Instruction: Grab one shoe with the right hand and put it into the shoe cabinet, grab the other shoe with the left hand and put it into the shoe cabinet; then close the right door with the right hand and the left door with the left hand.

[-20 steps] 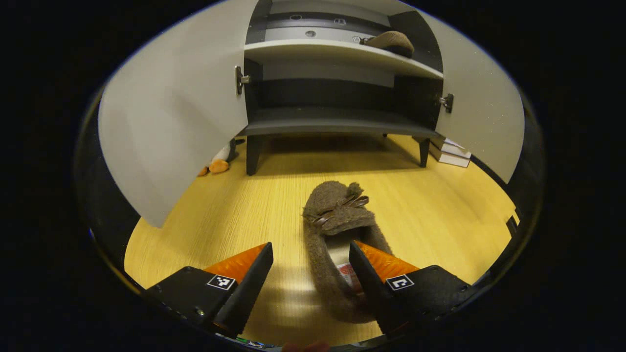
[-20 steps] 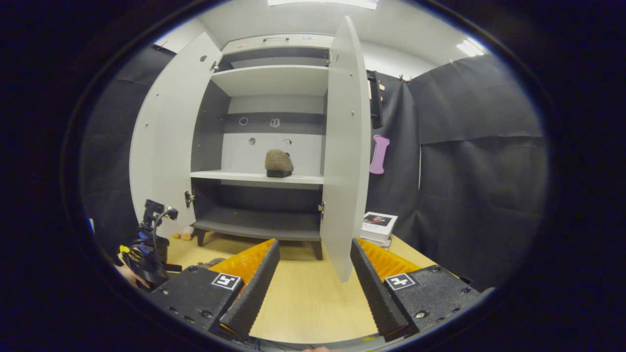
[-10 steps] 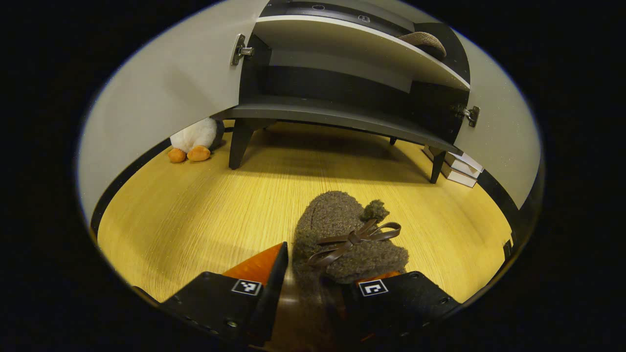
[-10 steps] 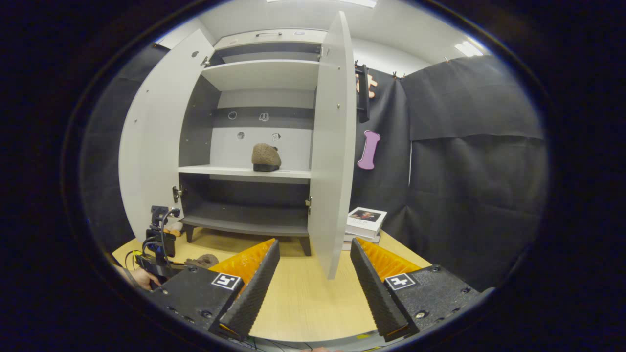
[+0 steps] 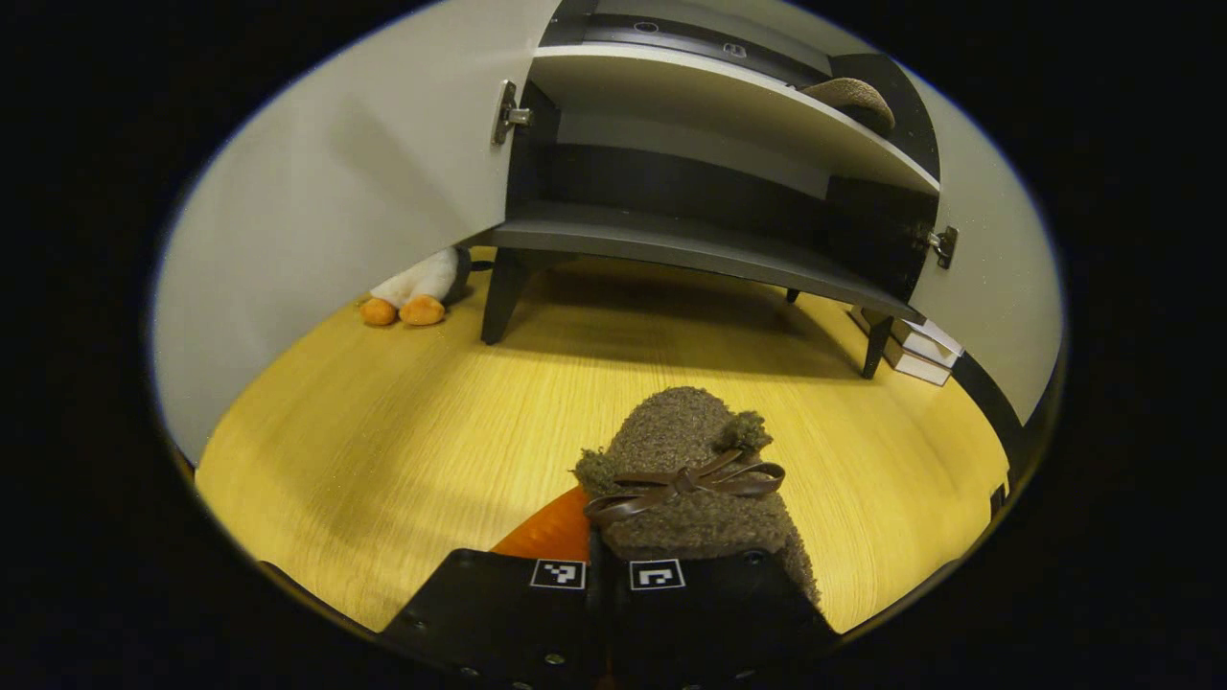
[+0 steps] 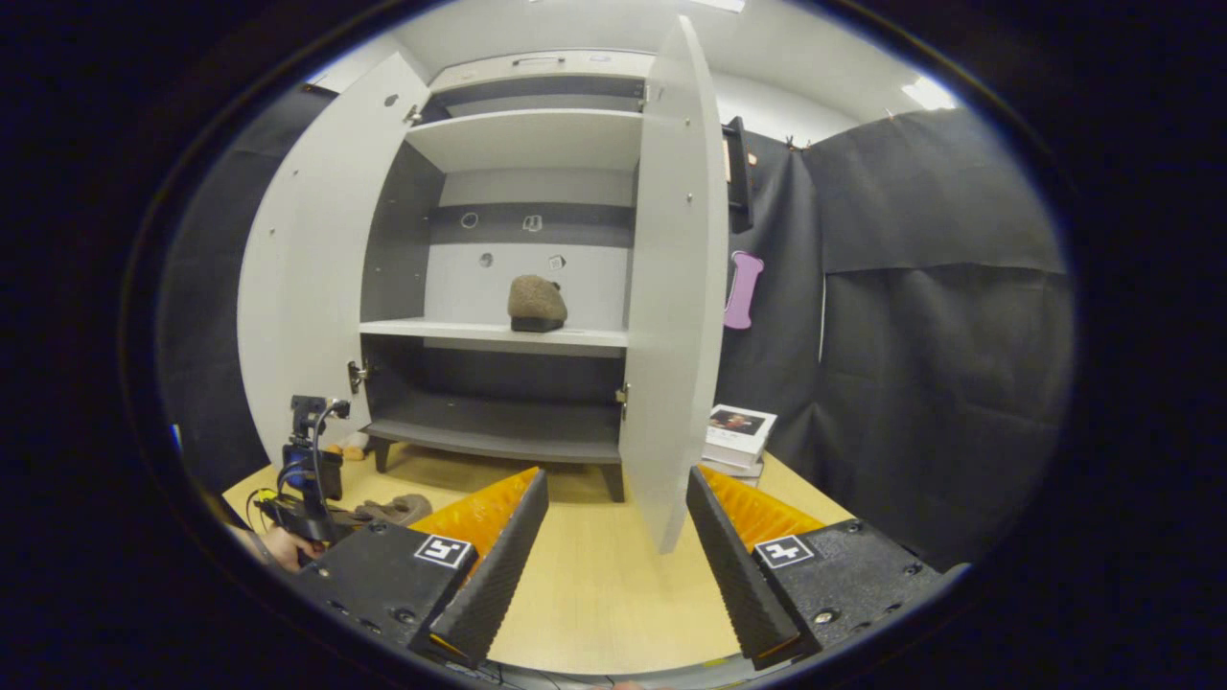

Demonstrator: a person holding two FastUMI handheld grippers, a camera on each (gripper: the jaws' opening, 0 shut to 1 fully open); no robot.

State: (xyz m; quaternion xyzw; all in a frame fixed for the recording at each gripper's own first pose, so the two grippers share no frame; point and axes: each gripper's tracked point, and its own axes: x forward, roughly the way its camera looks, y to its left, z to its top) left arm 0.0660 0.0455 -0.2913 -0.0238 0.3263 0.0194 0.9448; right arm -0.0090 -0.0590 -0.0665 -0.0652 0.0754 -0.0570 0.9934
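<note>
A brown fuzzy shoe [image 5: 685,460] with a ribbon bow lies on the wooden floor [image 5: 403,422], toe toward the shoe cabinet [image 5: 690,244]. My left gripper [image 5: 602,561] is shut on the shoe's left side wall near the heel. The other shoe [image 5: 851,93] rests on the white shelf [image 5: 709,96] at its right end; in the right gripper view that shoe [image 6: 537,304] sits mid-shelf. Both doors hang open: the left door [image 6: 307,278] and the right door [image 6: 676,287]. My right gripper [image 6: 613,565] hovers open, holding nothing, facing the right door's edge. The left gripper [image 6: 307,479] shows low at the left.
A white plush toy with orange feet [image 5: 414,295] lies by the cabinet's left leg. Stacked books [image 5: 915,340] sit on the floor right of the cabinet, also the books [image 6: 736,436] behind the right door. Black cloth walls close in the right side.
My left gripper slid forward over the shoe's heel and its fingers closed on the side wall. The right gripper stayed open and only swayed slightly.
</note>
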